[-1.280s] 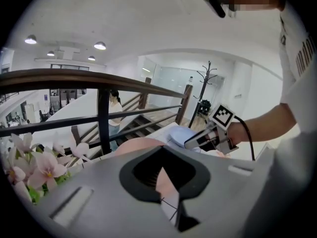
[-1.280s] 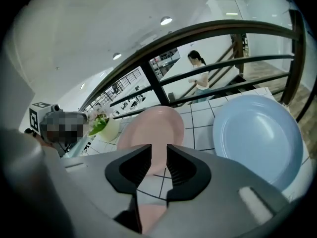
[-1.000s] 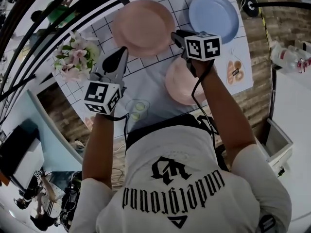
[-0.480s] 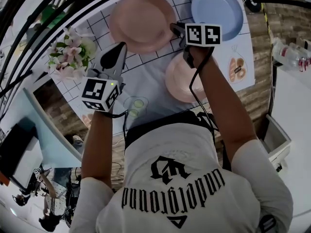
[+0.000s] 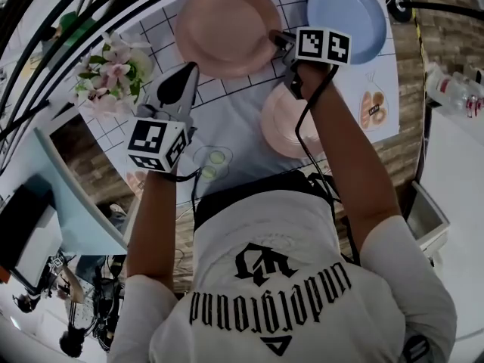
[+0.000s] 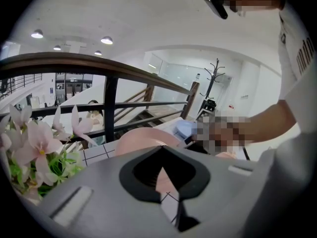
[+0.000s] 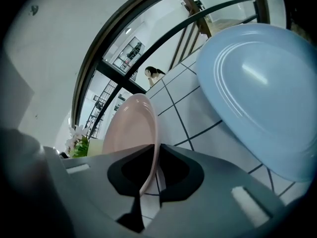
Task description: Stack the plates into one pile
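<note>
**Pinching the big pink plate by its rim**

Only one piece of writing can be read: "underground" in black gothic letters across the person's white shirt [image 5: 268, 301], above a black emblem. The square markers on the two cubes carry no words.

On the worktop [image 5: 234, 119], under a white gridded cloth, the large pink plate [image 5: 227, 25] lies at the far side, with the blue plate [image 5: 346, 17] just to its right. The smaller pink plate [image 5: 281, 127] is nearer the person.

The head view hides the right hand-held gripper [image 5: 276, 38] tips behind its cube. Its own view shows the jaws have just been closing and now pinch the large pink plate's rim, which runs up between them.

The left hand-held gripper [image 5: 187, 72] hovers beside the flowers [image 5: 110, 74], jaws pressed together on nothing. Its view alone shows a dark railing [image 6: 106, 66] and a coat stand [image 6: 214, 78] behind.
</note>
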